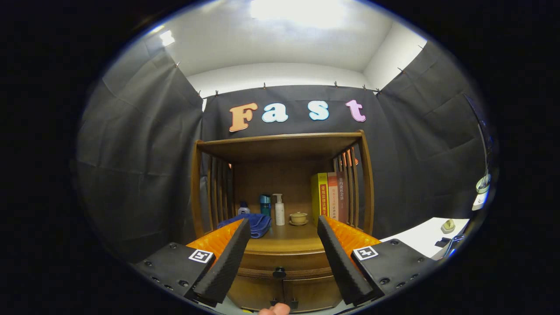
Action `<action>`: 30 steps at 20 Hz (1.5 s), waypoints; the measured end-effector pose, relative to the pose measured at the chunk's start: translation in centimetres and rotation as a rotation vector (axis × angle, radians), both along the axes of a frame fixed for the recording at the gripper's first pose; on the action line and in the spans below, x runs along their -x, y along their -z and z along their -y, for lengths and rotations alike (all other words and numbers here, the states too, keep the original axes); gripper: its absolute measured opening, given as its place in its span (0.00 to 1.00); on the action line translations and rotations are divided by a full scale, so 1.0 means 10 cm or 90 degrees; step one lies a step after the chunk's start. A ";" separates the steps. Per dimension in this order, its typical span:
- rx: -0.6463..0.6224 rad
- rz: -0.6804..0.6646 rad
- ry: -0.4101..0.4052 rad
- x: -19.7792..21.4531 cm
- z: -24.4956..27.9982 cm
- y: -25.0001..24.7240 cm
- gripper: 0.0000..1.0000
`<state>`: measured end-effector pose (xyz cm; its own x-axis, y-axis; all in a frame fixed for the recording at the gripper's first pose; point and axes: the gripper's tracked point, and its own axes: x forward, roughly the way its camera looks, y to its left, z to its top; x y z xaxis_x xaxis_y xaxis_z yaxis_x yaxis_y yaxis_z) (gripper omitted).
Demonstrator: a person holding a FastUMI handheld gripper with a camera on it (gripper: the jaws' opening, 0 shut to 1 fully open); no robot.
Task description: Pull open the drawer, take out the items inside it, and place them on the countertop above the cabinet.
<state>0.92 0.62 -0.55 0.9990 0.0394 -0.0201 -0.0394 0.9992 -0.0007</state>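
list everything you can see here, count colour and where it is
wooden cabinet with slatted sides: 1, brown, ahead of the fingers against the black cloth wall
closed drawer with a dark round knob: 1, brown, below the countertop, between the fingers
lower cabinet doors: 2, brown, closed, under the drawer
wooden countertop: 1, brown, above the drawer
folded blue cloth: 1, blue, left on the countertop
small bottle: 1, white and blue, behind the cloth
teal can: 1, beside the pump bottle
white pump bottle: 1, countertop middle
small lidded cup on a saucer: 1, beige, right of the pump bottle
upright books: about 3, yellow, red, dark red, right on the countertop
white table: 1, right of the cabinet
gripper: 1, open, holding nothing, short of the drawer
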 end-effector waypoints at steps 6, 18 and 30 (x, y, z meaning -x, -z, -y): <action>0.012 -0.027 -0.016 -0.12 -0.07 0.27 1.00; 0.079 -0.030 0.017 -0.61 0.08 1.26 0.98; 0.064 -0.137 0.029 -1.26 0.02 2.65 0.98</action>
<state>13.54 0.43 -27.03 0.9719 -0.0183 -0.2345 -0.0047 0.9953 -0.0972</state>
